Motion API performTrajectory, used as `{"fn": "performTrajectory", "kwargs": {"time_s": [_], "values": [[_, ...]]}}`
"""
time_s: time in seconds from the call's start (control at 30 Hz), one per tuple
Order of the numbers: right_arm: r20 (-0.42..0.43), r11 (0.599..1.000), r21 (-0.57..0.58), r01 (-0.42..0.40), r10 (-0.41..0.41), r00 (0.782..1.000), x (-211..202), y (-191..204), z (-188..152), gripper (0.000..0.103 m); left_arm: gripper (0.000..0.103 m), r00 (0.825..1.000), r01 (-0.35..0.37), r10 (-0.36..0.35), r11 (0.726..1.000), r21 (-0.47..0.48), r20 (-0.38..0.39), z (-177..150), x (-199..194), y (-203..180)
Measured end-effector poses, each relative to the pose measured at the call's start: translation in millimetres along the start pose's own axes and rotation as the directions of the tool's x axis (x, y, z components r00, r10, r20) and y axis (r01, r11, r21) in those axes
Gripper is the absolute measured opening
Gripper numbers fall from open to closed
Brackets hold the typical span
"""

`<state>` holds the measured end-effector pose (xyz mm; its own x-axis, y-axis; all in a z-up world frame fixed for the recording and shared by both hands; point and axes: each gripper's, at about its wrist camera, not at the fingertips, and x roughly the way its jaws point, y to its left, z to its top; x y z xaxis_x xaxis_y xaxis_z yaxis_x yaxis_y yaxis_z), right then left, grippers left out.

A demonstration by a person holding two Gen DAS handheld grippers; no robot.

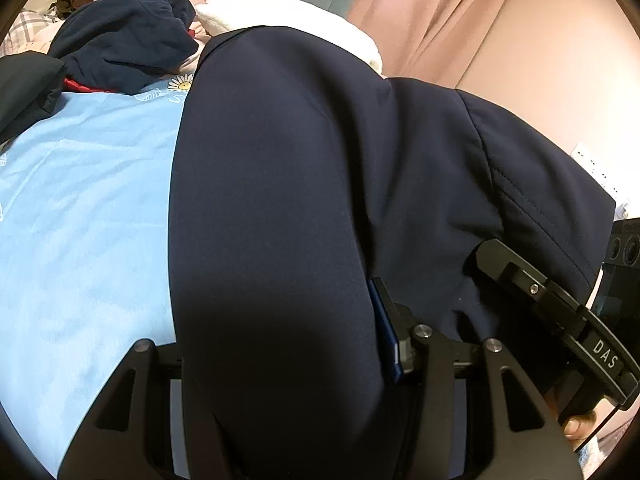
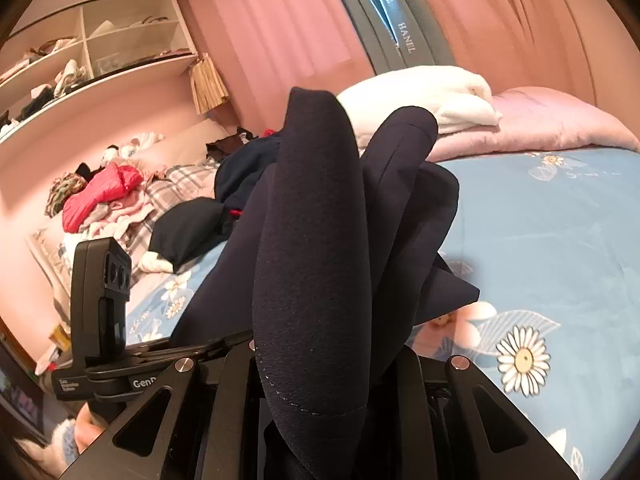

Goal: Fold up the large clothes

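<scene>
A large dark navy garment (image 1: 280, 200) fills the left wrist view, lifted above the light blue bed sheet (image 1: 80, 208). My left gripper (image 1: 312, 344) is shut on a thick fold of it; one blue pad (image 1: 386, 332) presses against the cloth and the other finger is hidden under it. In the right wrist view the same navy garment (image 2: 316, 240) rises in bunched folds from between the jaws of my right gripper (image 2: 320, 364), which is shut on it. Both sets of fingertips are covered by fabric.
The bed has a blue daisy-print sheet (image 2: 540, 240), a white blanket (image 2: 432, 96) and a pink duvet (image 2: 540, 120) at the back. A heap of other clothes (image 2: 120, 196) lies at the left. The other hand's black device (image 2: 100, 288) is close beside.
</scene>
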<state>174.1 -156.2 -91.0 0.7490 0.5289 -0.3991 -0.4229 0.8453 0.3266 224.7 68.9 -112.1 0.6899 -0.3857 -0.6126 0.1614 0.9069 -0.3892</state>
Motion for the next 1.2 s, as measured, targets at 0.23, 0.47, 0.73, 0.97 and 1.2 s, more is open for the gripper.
{"fn": "performTrajectory", "kwargs": {"time_s": [0.23,0.47,0.73,0.97,1.2], "values": [[-0.003,1.000,-0.003,-0.003,0.003,1.000,18,-3,9,0.022,0.051,1.000,-0.024,0.024,1.000,0.008,-0.002,-1,2,-5],[0.001,1.000,0.010,-0.004,0.004,1.000,37,-9,17,0.022,0.051,0.999,-0.045,0.045,0.999,0.019,-0.006,8,15,-5],[-0.022,1.000,0.027,0.013,-0.012,1.000,58,-20,20,0.022,0.051,0.998,-0.058,0.059,0.998,0.029,-0.036,8,35,-6],[-0.055,0.998,0.049,0.026,-0.023,0.998,70,-26,18,0.022,0.051,0.994,-0.063,0.064,0.998,0.019,-0.084,1,47,-7],[-0.077,0.997,0.066,0.031,-0.026,0.997,77,-31,17,0.022,0.051,0.991,-0.073,0.074,0.997,0.014,-0.109,0,51,-10]]}}
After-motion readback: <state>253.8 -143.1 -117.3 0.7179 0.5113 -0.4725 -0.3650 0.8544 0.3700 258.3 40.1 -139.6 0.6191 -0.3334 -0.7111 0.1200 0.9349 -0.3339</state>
